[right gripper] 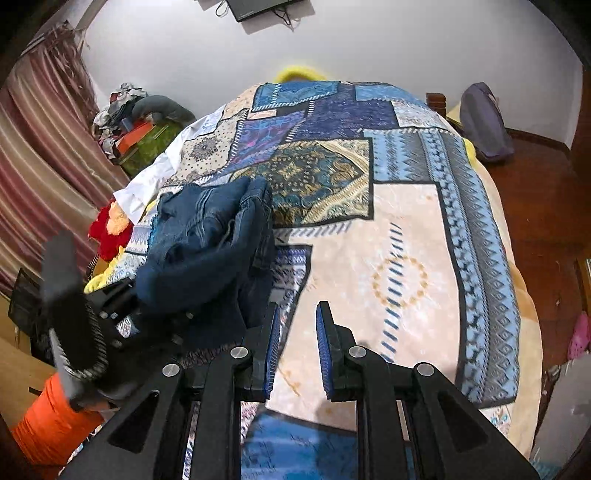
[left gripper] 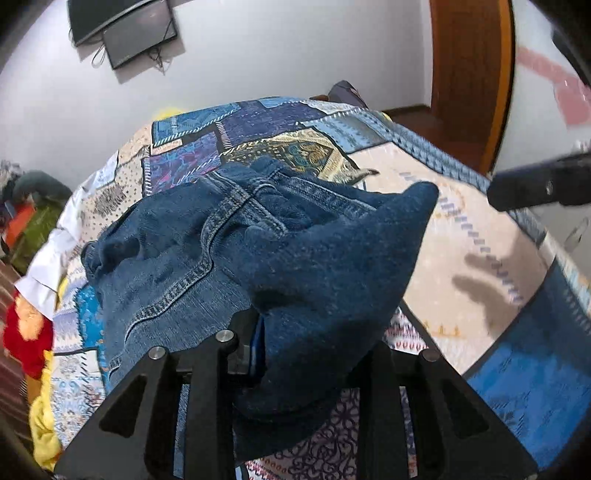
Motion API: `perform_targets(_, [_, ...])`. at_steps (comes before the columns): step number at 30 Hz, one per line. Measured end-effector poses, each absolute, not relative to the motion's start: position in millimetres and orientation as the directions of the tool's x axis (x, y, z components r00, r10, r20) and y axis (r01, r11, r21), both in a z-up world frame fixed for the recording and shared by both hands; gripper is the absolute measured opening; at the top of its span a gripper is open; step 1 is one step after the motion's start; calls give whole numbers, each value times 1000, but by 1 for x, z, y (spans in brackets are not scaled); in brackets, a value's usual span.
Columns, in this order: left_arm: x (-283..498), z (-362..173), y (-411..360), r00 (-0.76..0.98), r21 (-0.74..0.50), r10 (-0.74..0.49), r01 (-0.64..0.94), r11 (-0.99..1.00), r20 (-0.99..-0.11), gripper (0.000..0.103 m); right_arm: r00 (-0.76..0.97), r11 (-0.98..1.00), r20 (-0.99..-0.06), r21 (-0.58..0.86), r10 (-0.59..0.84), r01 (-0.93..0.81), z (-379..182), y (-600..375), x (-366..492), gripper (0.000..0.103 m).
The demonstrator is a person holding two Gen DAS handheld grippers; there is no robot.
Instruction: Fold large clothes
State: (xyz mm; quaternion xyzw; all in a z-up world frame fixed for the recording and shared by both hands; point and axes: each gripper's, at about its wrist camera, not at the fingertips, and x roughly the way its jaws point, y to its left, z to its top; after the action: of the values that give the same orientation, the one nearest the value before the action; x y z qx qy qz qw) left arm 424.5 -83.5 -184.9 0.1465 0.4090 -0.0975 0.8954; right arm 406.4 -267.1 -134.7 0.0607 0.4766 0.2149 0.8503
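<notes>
Left-wrist view, left to right: at the far left edge, a red and orange knitted item [left gripper: 26,332] with yellow fabric [left gripper: 44,424] below it, both at the side of the bed; left of centre to centre, the denim jeans [left gripper: 229,251], bunched in a heap on the patchwork bedspread [left gripper: 461,266], seams and waistband uppermost; one fold of the denim runs down into the left tongs [left gripper: 314,373] at lower centre, clenched on that fold, which hides the right finger; upper left, two dark screens [left gripper: 125,26] on the white wall; upper right, a wooden door [left gripper: 469,74]; at the right edge, a dark blurred object, seemingly the other tool, above the bedspread, with shadows on the cloth beneath it.

Right-wrist view, left to right: along the left edge, a striped curtain [right gripper: 44,147]; lower left, an orange object [right gripper: 48,424] and, above it, the blurred left tool with the jeans' fold caught in it; upper left, a pile of clothes [right gripper: 129,110] beside the bed; left of centre, the jeans lying heaped on the left part of the bed, well apart from the right tongs [right gripper: 297,350]; these stand at lower centre above bare bedspread, their blue pads [right gripper: 273,350] drawn close with a narrow gap and nothing between them; upper right, a purple bag [right gripper: 484,122] on the wooden floor [right gripper: 546,221]; far right, a pink shoe [right gripper: 578,336].
</notes>
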Motion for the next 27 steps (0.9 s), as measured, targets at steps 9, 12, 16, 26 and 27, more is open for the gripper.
perform_targets(9, [391, -149, -60, 590, 33, -196, 353, 935, -783, 81, 487, 885, -756, 264, 437, -383, -110, -243, 392, 15])
perform_targets(12, [376, -129, -39, 628, 57, -161, 313, 948, -761, 82, 497, 864, -731, 261, 468, -430, -95, -225, 391, 15])
perform_targets(16, [370, -109, 6, 671, 50, -110, 215, 975, -733, 92, 494, 830, -712, 230, 499, -507, -81, -184, 390, 15])
perform_targets(26, [401, -170, 83, 545, 9, -6, 25, 1000, -839, 93, 428, 816, -813, 94, 393, -571, -134, -109, 410, 15])
perform_targets(27, [403, -183, 83, 518, 6, -10, 29, 1000, -855, 94, 438, 828, -829, 54, 349, -558, -143, -110, 413, 15])
